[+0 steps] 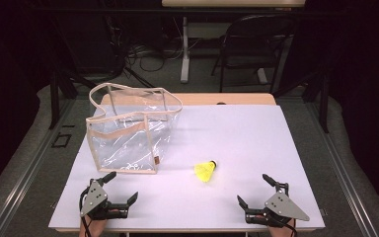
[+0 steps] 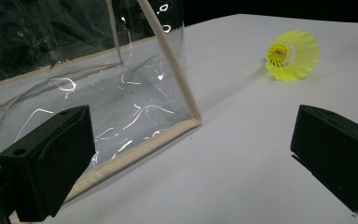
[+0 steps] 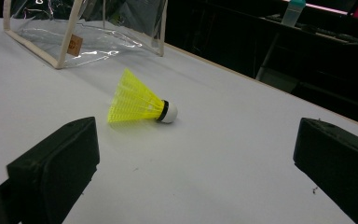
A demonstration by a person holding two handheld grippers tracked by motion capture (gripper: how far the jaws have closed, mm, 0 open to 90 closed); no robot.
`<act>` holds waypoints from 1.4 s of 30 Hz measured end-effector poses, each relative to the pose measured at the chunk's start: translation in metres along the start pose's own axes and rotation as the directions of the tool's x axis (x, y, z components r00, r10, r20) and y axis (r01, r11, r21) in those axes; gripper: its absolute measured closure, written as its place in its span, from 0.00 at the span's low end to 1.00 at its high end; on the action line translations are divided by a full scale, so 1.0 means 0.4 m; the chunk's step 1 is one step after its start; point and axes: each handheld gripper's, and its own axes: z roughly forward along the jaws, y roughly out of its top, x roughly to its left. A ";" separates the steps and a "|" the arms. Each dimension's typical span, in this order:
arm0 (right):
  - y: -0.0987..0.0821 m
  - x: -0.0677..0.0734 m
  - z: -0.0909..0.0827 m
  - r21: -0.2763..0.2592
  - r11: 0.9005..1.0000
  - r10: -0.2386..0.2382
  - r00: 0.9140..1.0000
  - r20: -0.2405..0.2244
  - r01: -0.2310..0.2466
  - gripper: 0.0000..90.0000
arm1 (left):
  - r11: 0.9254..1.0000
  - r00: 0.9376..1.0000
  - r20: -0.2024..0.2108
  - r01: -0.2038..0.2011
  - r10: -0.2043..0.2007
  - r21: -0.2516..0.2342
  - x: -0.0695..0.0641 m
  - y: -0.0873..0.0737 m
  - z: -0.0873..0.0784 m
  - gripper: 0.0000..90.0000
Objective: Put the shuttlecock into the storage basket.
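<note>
The setting is a dark room with a chair (image 1: pixel 256 42), table legs and loose cables on the floor in the upper part of the high view. A white table (image 1: pixel 256 143) occupies the centre of that view.

The largest item on it is a clear plastic bag (image 1: pixel 128 131) with beige trim, standing upright with its mouth open, in the left centre of the frame. The yellow shuttlecock (image 1: pixel 206 170) lies on its side just right of the bag's lower right corner, apart from it.

Governing relation: the shuttlecock lies between the two grippers and above them in the high view. The right gripper (image 1: pixel 256 190), at the lower right, looks somewhat nearer than the left gripper (image 1: pixel 123 186), at the lower left; judged from this, the right one is better placed to reach it. In the right gripper view the shuttlecock (image 3: pixel 140 105) lies straight ahead, its long axis running across the frame, white cork tip to the right and skirt to the left. In the left gripper view it (image 2: pixel 292 55) sits at the upper right, while the bag (image 2: pixel 121 93) stands directly in front of the jaws.

Both grippers are released: jaws spread wide, nothing between them.

Limits: reflections obscure the bag's interior, so whether it holds anything cannot be told. The hands are cut off at the bottom edge of the high view.
</note>
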 end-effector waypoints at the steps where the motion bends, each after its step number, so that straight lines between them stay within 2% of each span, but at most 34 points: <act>1: 0.000 0.000 0.001 -0.002 1.000 0.000 1.000 -0.001 0.000 0.00 | 1.000 1.000 0.000 -0.005 0.005 0.005 0.000 0.000 0.001 0.00; 12: -0.003 -0.002 0.008 0.006 1.000 0.008 1.000 -0.016 -0.008 0.00 | 1.000 0.999 0.034 -0.004 0.003 0.025 -0.007 0.008 0.028 0.00; 20: -0.005 -0.001 0.018 0.013 1.000 0.012 0.999 -0.031 -0.012 0.00 | 0.999 0.998 0.066 -0.027 0.024 0.039 -0.020 0.024 0.054 0.00; 22: -0.005 -0.003 0.019 0.015 1.000 0.013 0.999 -0.032 -0.012 0.00 | 0.998 0.996 0.082 -0.033 0.028 0.058 -0.023 0.032 0.066 0.00; 27: -0.006 -0.004 0.022 0.020 1.000 0.019 0.999 -0.037 -0.018 0.00 | 0.998 0.995 0.091 -0.039 0.034 0.059 -0.028 0.043 0.083 0.00; 42: -0.003 0.000 0.026 0.025 1.000 0.015 0.999 -0.044 -0.014 0.00 | 0.995 0.986 0.157 -0.064 0.052 0.073 -0.045 0.078 0.147 0.00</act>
